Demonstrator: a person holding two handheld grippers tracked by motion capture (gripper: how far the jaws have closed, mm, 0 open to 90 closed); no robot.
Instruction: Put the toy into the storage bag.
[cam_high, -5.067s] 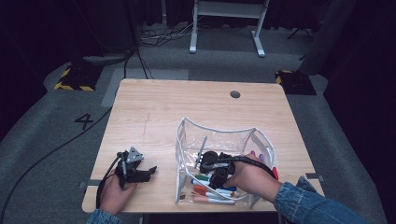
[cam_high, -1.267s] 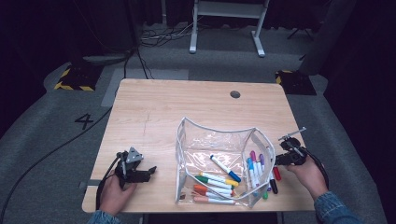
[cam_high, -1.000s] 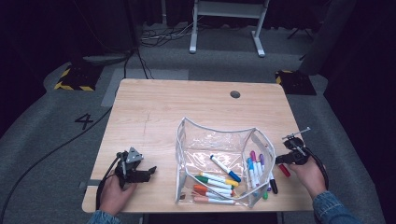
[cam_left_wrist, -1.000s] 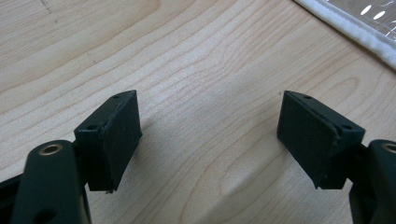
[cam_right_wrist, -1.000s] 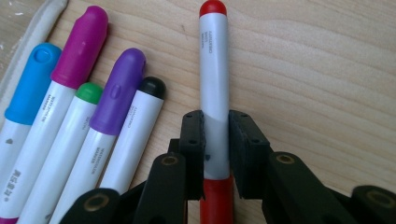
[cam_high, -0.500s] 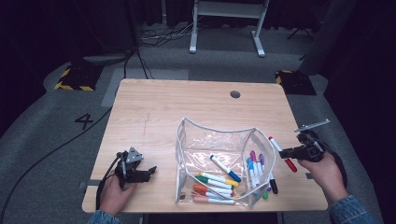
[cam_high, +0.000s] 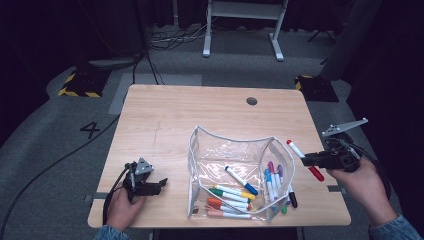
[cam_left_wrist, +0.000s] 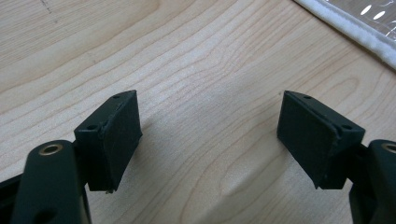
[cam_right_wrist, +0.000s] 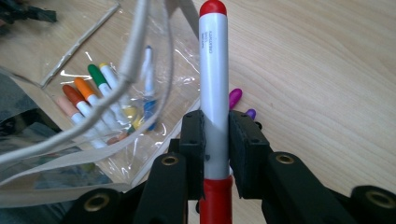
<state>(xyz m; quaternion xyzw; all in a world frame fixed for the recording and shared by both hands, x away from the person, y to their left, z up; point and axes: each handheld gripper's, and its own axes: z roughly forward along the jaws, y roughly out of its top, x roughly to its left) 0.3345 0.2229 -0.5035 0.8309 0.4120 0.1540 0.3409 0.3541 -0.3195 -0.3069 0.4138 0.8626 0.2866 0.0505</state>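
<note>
We see the right hand-held gripper (cam_right_wrist: 215, 140) clamped on a smooth red-and-white marker (cam_right_wrist: 214, 88), held above the surface's (cam_high: 200, 120) right edge beside the clear, soft-walled pouch (cam_high: 240, 155); the left hand-held gripper (cam_left_wrist: 210, 135) rests with jaws apart on bare, open woodgrain near the front left edge.

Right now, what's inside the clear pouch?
The clear pouch holds loose markers: a blue-capped marker, a green one, orange ones and a purple and blue cluster by its right wall. Overlaps and glare hide the exact count.
</note>
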